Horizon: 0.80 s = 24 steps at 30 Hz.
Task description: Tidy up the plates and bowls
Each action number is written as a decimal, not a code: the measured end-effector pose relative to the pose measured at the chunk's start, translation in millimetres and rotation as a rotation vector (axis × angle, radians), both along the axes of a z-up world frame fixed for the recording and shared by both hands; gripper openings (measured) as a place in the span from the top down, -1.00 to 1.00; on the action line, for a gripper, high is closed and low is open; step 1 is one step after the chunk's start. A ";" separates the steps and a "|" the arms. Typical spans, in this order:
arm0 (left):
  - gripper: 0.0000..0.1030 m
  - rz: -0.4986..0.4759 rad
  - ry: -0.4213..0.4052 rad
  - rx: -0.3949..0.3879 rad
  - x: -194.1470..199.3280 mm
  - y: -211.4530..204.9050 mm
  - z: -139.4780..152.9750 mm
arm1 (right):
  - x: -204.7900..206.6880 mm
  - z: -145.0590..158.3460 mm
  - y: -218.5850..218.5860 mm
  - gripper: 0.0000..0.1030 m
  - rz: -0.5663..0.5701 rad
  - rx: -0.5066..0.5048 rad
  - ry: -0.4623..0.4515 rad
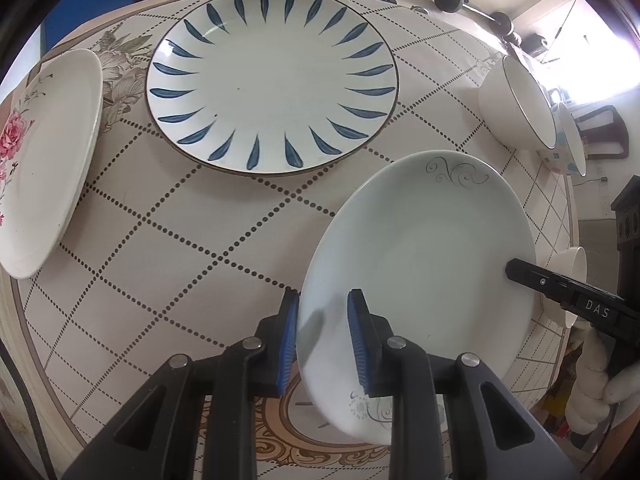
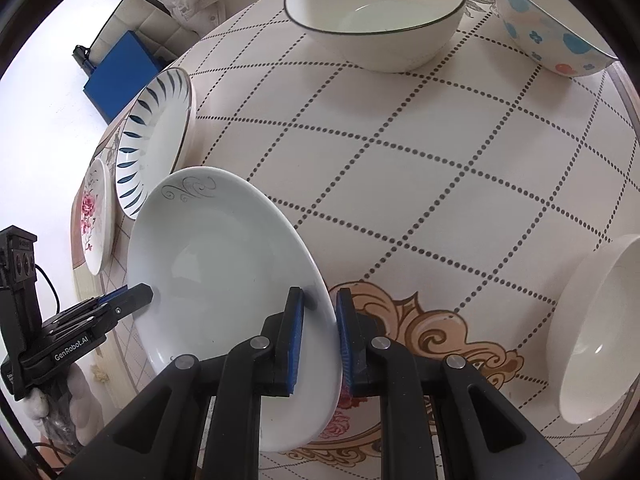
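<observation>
A pale white plate [image 1: 424,264] [image 2: 224,264] with grey scroll marks hangs above the table, held from two sides. My left gripper [image 1: 324,340] is shut on its near-left rim, blue pads [image 1: 356,332] on either face. My right gripper [image 2: 320,340] is shut on the opposite rim and shows as a black finger [image 1: 560,292] at the plate's right in the left wrist view. A blue-leaf plate [image 1: 272,80] [image 2: 156,136] lies beyond, with a rose plate [image 1: 44,160] [image 2: 96,220] beside it.
A dark-rimmed white bowl [image 2: 376,16] [image 1: 520,104] and a dotted bowl [image 2: 548,20] [image 1: 568,140] stand at the far side of the patterned table [image 2: 440,184]. A plain white bowl [image 2: 600,328] [image 1: 568,284] sits right. A blue box [image 2: 120,76] and chair lie past the edge.
</observation>
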State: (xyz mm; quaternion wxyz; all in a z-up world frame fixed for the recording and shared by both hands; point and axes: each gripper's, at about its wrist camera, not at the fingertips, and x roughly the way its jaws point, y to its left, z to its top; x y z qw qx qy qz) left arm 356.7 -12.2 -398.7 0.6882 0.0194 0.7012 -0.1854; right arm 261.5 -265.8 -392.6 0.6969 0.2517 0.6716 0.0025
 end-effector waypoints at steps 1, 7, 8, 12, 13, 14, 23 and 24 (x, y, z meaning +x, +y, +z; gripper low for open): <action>0.57 -0.001 0.000 0.003 0.0 -1.8 -2.6 | 2.8 -2.1 -2.2 0.64 0.002 -0.003 0.003; 0.57 0.007 0.009 0.028 -2.4 -9.2 -16.3 | 12.0 -15.3 -12.8 0.64 0.023 -0.019 0.018; 0.57 0.001 0.003 0.032 -3.0 -12.2 -16.3 | 12.6 -17.2 -15.6 0.64 0.027 -0.021 0.020; 0.57 0.009 0.003 0.035 -4.2 -14.7 -16.3 | 16.8 -23.3 -16.6 0.63 0.036 -0.019 0.027; 0.57 0.011 0.002 0.037 -5.3 -16.1 -17.0 | 17.0 -24.6 -17.0 0.63 0.038 -0.016 0.029; 0.57 0.013 0.000 0.039 -6.1 -17.9 -17.3 | 17.7 -25.1 -15.8 0.63 0.039 -0.014 0.030; 0.57 0.051 -0.036 0.052 -11.2 -9.9 1.0 | 23.2 -26.9 -12.8 0.63 0.040 0.000 0.054; 0.57 0.060 -0.052 0.060 -12.2 -7.6 6.9 | 23.3 -25.6 -12.8 0.63 0.043 -0.008 0.054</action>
